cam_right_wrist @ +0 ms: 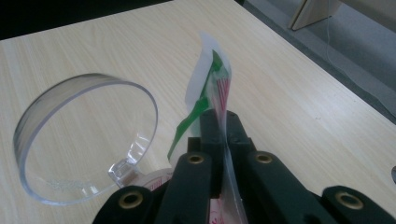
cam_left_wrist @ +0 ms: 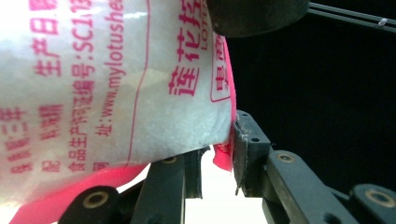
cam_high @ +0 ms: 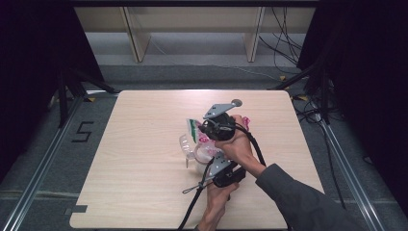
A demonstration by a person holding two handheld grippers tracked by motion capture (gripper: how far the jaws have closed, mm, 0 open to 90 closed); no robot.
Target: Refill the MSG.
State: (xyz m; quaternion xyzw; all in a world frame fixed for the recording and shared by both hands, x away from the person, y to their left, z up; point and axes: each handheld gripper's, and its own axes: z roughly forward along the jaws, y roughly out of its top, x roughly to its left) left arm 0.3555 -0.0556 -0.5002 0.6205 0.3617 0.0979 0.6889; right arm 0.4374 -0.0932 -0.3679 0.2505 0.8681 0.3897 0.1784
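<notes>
Both claws hold one bag [cam_left_wrist: 116, 93] of white granules, pink print, lifted above the middle of the tabletop [cam_high: 144, 192]. A clear plastic cup [cam_right_wrist: 84, 140] with a handle lies tipped on its side just beside the bag, mouth toward the right claw's camera.

Right claw [cam_right_wrist: 219, 126]: jaws pressed together on the bag's thin top edge (the flat green-and-white seal strip stands up out of them). Left claw [cam_left_wrist: 219, 154]: jaws part closed, clamped on the bag's pink lower corner, the full body of the bag bulging to one side.

Step in hand, as I judge it: steadying the bag to open it or pour into the cup. To do it well: keep the top pinch firm, let the left claw carry the weight low, and bring the bag's mouth over the cup before tilting. The cup should stand upright first, or granules will spill onto the wood.

Pose: in the high view, the right hand [cam_high: 235, 144] reaches across from the lower right, forearm sleeved, claw pointing away and left. The left hand [cam_high: 219, 197] sits close below it, nearer the front edge. Hands almost touching.
</notes>
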